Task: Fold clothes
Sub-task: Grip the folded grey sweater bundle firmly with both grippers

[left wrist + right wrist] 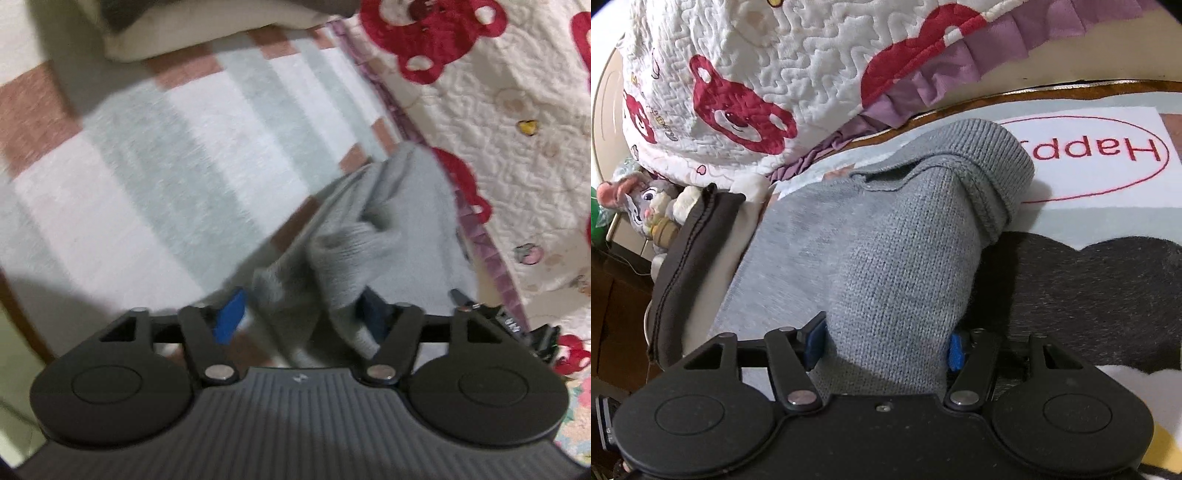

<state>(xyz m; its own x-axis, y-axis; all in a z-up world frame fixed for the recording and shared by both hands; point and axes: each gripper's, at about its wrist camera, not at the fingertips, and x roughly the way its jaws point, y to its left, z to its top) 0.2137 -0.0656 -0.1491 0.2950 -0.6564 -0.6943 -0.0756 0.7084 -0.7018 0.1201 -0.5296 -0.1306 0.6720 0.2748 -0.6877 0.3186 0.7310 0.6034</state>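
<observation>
Grey knit garment (886, 258) fills spread right hand-held gripper (886, 345), pads apparently slack; left hand-held gripper (299, 317) likewise spread, fabric between, likely releasing fold onto blanket (147, 166) ahead.

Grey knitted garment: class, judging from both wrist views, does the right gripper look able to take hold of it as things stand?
Probably yes. The grey knitted garment already lies between the fingers of the right gripper, bunched against both blue pads, and nothing stands in the way. Whether the pads actually press it cannot be told.
</observation>
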